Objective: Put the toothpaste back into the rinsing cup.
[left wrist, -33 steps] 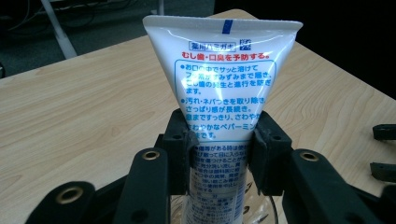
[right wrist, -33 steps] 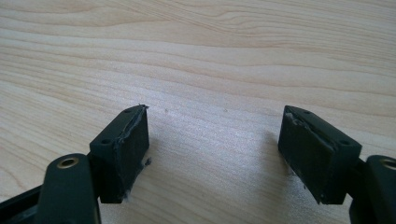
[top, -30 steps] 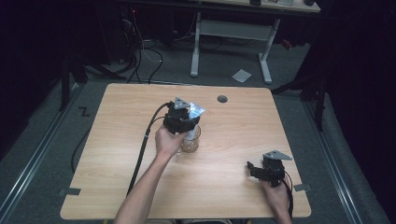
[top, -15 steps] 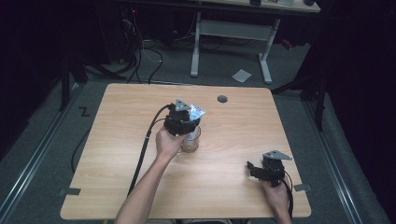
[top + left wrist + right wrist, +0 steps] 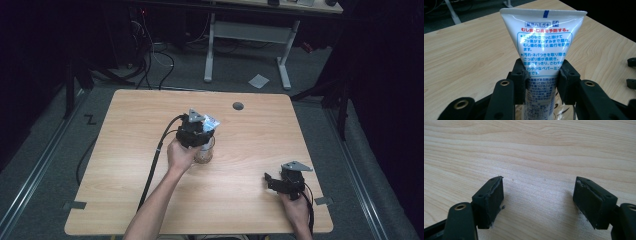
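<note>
Toothpaste fills the middle of the left gripper view: a white tube (image 5: pixel 544 47) with blue and red Japanese print stands upright between the two black jaws of the left gripper (image 5: pixel 543 82), which press against its sides about halfway down its length. The flat crimped end of the tube points up and away from the gripper, well above the jaw tips. Below the jaws the lower part of the tube drops into a clear glass (image 5: pixel 564 112), whose rim shows just under the jaw tips; how deep the tube reaches inside cannot be told.

From the high view, the left gripper (image 5: pixel 196 131) sits near the middle of the wooden table (image 5: pixel 125 150), held by the person's left hand (image 5: pixel 181 154), with the glass (image 5: pixel 204 155) directly under it and the crimped end of the tube (image 5: pixel 211 121) sticking out just past the gripper's far side. A black cable (image 5: pixel 155 160) trails from the gripper back toward the person.

The right gripper (image 5: pixel 280 182) rests low at the near right part of the table, well apart from the tube and glass, in the person's right hand (image 5: pixel 296 210). Its own view shows its jaws spread wide with bare wood grain between them, holding nothing.
</note>
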`<state>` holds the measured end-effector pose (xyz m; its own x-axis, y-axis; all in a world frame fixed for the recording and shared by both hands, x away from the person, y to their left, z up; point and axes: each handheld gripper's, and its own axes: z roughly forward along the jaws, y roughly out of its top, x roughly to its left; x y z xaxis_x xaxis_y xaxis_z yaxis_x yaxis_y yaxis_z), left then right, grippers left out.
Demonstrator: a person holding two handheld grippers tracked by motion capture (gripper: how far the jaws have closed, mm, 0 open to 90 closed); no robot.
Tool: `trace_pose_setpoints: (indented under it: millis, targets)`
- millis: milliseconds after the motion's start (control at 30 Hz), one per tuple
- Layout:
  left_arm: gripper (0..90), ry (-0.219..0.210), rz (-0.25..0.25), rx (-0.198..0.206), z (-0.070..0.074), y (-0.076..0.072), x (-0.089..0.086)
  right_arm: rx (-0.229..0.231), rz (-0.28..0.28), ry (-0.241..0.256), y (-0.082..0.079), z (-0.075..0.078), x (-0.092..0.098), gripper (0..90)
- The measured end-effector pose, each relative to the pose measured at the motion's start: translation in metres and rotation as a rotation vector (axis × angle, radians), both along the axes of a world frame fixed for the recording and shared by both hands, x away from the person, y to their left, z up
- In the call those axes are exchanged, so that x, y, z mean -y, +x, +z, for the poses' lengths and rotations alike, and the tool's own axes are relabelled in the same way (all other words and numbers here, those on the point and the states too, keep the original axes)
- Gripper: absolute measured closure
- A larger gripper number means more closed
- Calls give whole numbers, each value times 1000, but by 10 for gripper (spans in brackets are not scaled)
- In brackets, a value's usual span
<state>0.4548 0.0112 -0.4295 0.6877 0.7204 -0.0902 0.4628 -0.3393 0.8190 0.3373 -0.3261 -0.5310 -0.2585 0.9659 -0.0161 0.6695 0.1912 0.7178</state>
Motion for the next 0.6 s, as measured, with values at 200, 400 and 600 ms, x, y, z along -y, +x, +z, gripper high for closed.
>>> trace_pose_setpoints:
  millis: [200, 400, 600]
  targets:
    - [635, 9, -1, 4, -2, 0, 1, 0, 0, -1, 0, 0, 0, 245]
    - [635, 10, 3, 2, -3, 0, -1, 0, 1, 0, 0, 0, 0, 246]
    - [634, 15, 1, 2, -5, -1, -1, 0, 1, -1, 0, 0, 0, 245]
